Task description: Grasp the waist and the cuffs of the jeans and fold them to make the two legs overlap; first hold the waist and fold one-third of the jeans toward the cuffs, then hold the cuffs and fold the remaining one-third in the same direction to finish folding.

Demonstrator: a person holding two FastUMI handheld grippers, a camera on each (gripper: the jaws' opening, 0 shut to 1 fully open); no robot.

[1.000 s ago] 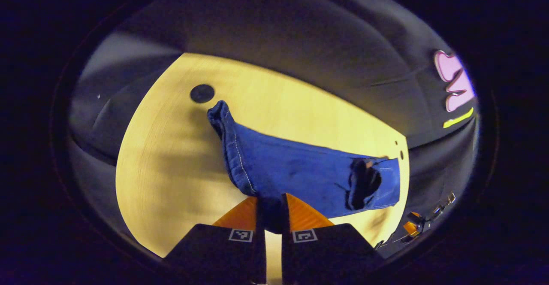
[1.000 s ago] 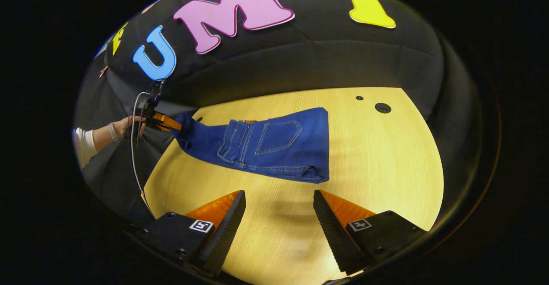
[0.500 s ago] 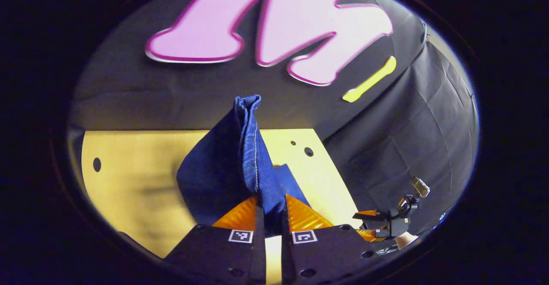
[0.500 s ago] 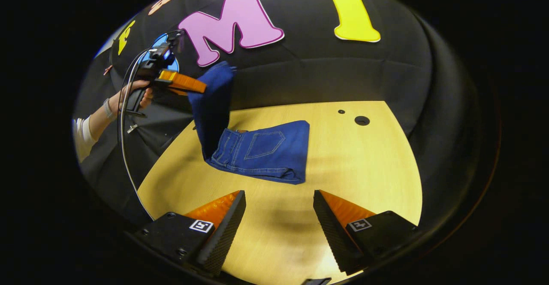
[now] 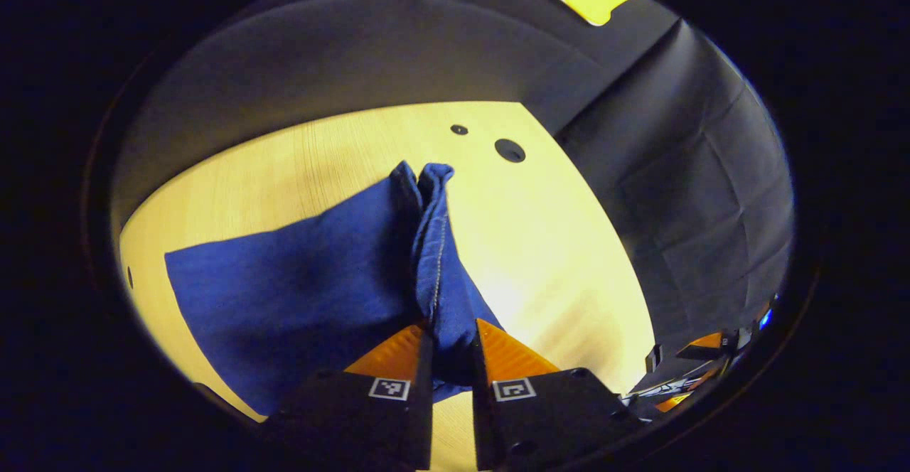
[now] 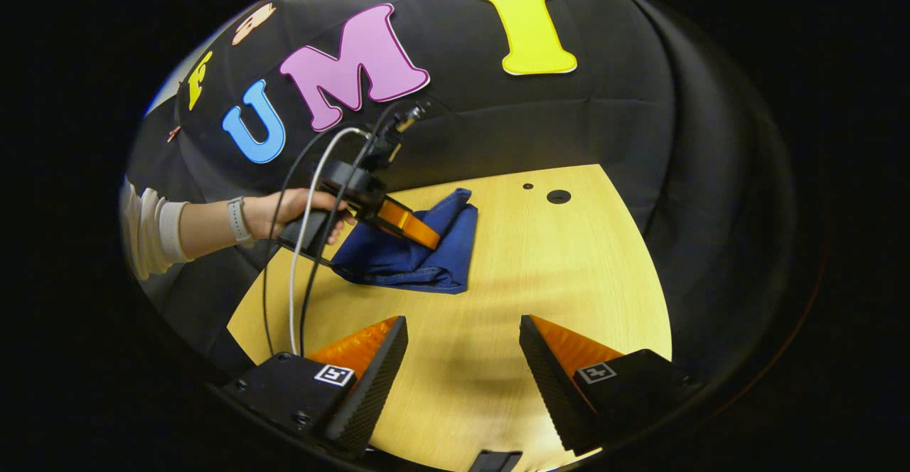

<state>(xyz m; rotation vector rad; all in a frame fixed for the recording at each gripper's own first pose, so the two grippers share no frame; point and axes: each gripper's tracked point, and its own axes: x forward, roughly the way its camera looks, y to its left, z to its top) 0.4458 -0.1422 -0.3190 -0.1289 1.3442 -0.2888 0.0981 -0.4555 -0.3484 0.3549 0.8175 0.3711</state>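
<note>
Moved: left tool (image 5: pixel 448 347) has swung the cuffs (image 5: pixel 425 173) down from mid-air over the folded jeans (image 6: pixel 412 244) | left tool clamped on cuffs | right tool (image 6: pixel 462 358) apart, idle above the counter (image 6: pixel 569 259) | progress: last third nearly laid; release and flattening remain.

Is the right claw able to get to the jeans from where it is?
Probably yes. The right claw is open and the bare table lies between it and the jeans, with nothing blocking. The left claw already pinches the cloth near its top, so the near edge is the free spot.
</note>
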